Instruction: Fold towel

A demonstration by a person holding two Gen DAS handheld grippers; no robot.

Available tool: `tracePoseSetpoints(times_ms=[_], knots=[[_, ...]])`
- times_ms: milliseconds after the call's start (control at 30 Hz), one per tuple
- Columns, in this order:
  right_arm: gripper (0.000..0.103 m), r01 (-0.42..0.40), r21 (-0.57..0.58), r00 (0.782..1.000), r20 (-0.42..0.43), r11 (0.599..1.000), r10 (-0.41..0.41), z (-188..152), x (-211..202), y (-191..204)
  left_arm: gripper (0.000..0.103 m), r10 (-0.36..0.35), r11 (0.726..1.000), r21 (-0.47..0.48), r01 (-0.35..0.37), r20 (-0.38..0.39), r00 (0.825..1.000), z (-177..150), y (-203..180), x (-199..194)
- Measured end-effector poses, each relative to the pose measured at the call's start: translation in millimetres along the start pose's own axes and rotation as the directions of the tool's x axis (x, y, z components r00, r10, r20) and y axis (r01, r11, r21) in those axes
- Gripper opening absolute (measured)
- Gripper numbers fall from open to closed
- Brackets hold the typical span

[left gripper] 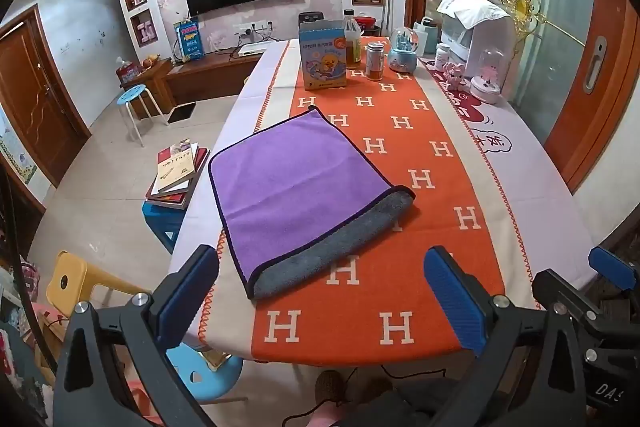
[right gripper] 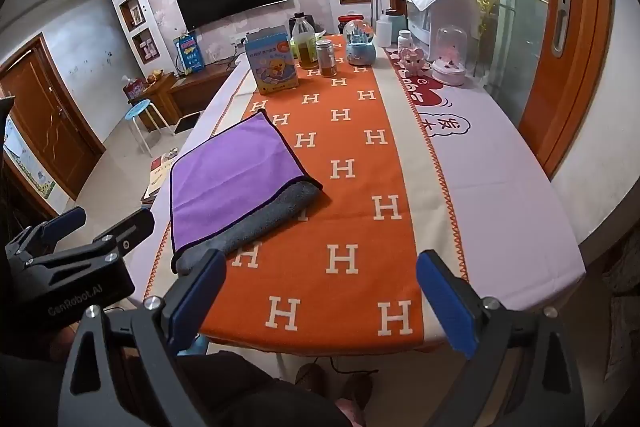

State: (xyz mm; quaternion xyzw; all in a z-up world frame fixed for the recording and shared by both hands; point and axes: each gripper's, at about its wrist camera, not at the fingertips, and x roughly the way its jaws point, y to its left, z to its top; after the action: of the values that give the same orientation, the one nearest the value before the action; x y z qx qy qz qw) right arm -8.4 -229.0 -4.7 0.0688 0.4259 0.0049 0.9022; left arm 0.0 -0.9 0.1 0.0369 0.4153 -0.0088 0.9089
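A purple towel point(left gripper: 296, 183) with a dark hem lies folded on the orange runner, its grey underside showing as a strip along the near-right edge point(left gripper: 344, 247). It also shows in the right wrist view point(right gripper: 232, 183). My left gripper point(left gripper: 320, 291) is open and empty, held above the table's near edge just short of the towel. My right gripper point(right gripper: 320, 291) is open and empty, to the right of the towel's near corner. The left gripper's body shows at the left of the right wrist view point(right gripper: 72, 259).
An orange runner with white H letters point(left gripper: 420, 183) runs down the table. At the far end stand a blue duck box point(left gripper: 322, 55), an oil bottle point(left gripper: 352, 41), a jar point(left gripper: 375, 61), a snow globe point(left gripper: 404, 49) and a white appliance point(left gripper: 480, 27). Books point(left gripper: 178, 171) lie on a stool at left.
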Motion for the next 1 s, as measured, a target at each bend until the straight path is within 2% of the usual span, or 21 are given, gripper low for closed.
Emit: tracePoseSetpoints(times_ms=[367,1000], knots=[[0.096,0.0,-0.002,1.0,-0.003,1.0,0.0,0.0,0.3,0.1,0.102,-0.009,1.0,0.002,0.009,-0.003,1.0,0.3,-9.2,0.1],[0.096,0.006,-0.006,1.0,-0.009,1.0,-0.006,-3.9,2.2,3.0,0.102,-0.022,1.0,-0.004,0.022,-0.005,1.0,-2.5,-1.7,1.7]])
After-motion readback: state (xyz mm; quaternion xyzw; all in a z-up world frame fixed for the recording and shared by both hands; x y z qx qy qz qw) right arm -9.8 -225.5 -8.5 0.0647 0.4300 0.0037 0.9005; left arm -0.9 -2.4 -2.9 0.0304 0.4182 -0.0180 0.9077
